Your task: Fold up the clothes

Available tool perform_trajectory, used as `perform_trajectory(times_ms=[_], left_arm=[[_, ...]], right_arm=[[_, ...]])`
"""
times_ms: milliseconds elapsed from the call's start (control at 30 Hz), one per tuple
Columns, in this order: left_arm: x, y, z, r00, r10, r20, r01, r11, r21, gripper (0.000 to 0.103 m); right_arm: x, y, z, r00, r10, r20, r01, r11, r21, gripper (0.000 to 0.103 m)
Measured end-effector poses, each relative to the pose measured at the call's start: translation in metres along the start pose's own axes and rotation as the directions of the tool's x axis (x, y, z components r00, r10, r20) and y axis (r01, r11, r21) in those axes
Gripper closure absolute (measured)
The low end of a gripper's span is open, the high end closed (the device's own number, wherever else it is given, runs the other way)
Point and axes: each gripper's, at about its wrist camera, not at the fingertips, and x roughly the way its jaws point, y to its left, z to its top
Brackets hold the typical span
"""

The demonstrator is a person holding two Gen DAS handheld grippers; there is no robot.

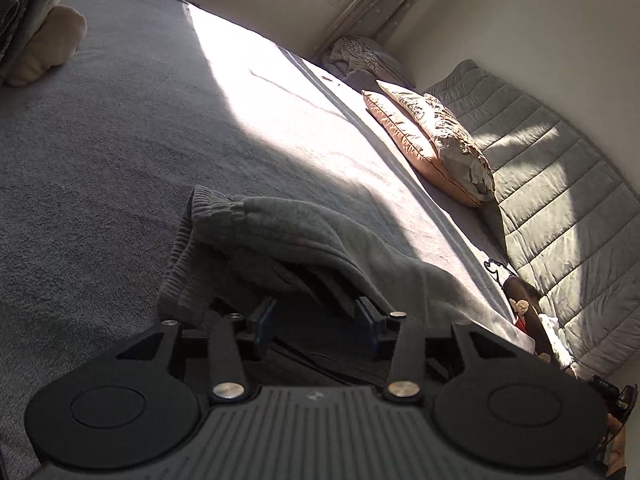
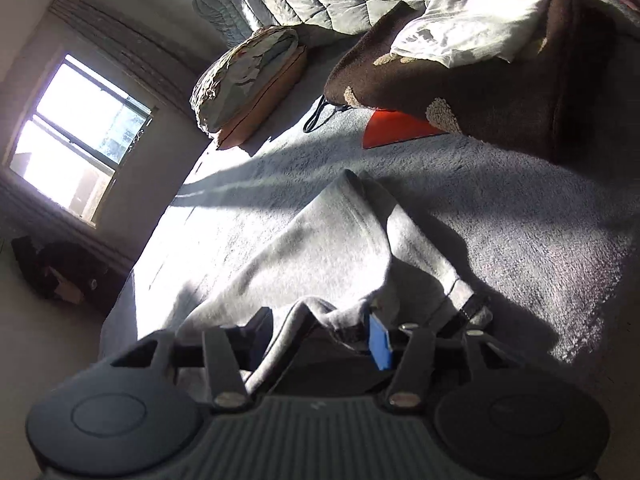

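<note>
A grey knit garment (image 1: 280, 232) with a ribbed band (image 1: 208, 208) lies on the grey bedspread (image 1: 100, 140) just ahead of my left gripper (image 1: 316, 284). Its jaws stand apart, and the cloth drapes over the fingertips and hides them. In the right wrist view the same grey garment (image 2: 320, 248) spreads away from my right gripper (image 2: 320, 320). A loose fold of it lies between the spread jaws. The blue pad (image 2: 380, 344) shows bare and presses on nothing.
Two pillows (image 1: 432, 148) and a grey quilt (image 1: 560, 200) lie along the wall. Folded clothes (image 1: 36, 40) are stacked at the far left. A brown patterned garment (image 2: 480, 92), a white cloth (image 2: 472, 28) and an orange piece (image 2: 396, 130) lie ahead of the right gripper.
</note>
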Motion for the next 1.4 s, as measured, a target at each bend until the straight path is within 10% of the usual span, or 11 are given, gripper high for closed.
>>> perform_trajectory(times_ms=[233, 567, 1033, 1133, 1300, 1400], left_arm=[[0.027, 0.003, 0.000, 0.992, 0.130, 0.002, -0.129, 0.990, -0.058, 0.047], [0.037, 0.005, 0.007, 0.993, 0.117, 0.034, -0.113, 0.990, -0.088, 0.076], [0.036, 0.009, 0.012, 0.996, 0.069, 0.058, -0.059, 0.986, -0.153, 0.068], [0.042, 0.006, 0.012, 0.994, 0.094, 0.061, -0.085, 0.988, -0.131, 0.085], [0.037, 0.010, 0.035, 0.990, 0.027, 0.135, -0.006, 0.988, -0.152, 0.090], [0.025, 0.012, 0.044, 0.979, 0.000, 0.203, 0.034, 0.985, -0.166, 0.090]], right_arm=[[0.001, -0.012, -0.004, 0.993, -0.114, -0.044, 0.120, 0.975, 0.185, 0.048], [0.018, -0.025, 0.006, 0.988, -0.132, -0.087, 0.154, 0.920, 0.359, 0.046], [0.041, -0.020, 0.011, 0.969, -0.193, -0.152, 0.243, 0.849, 0.469, 0.044], [0.042, -0.015, 0.011, 0.973, -0.204, -0.105, 0.229, 0.878, 0.420, 0.088], [0.060, 0.029, 0.041, 0.973, -0.229, -0.039, 0.232, 0.963, 0.135, 0.092], [0.043, 0.083, 0.066, 0.989, -0.038, 0.142, 0.046, 0.997, -0.054, 0.093]])
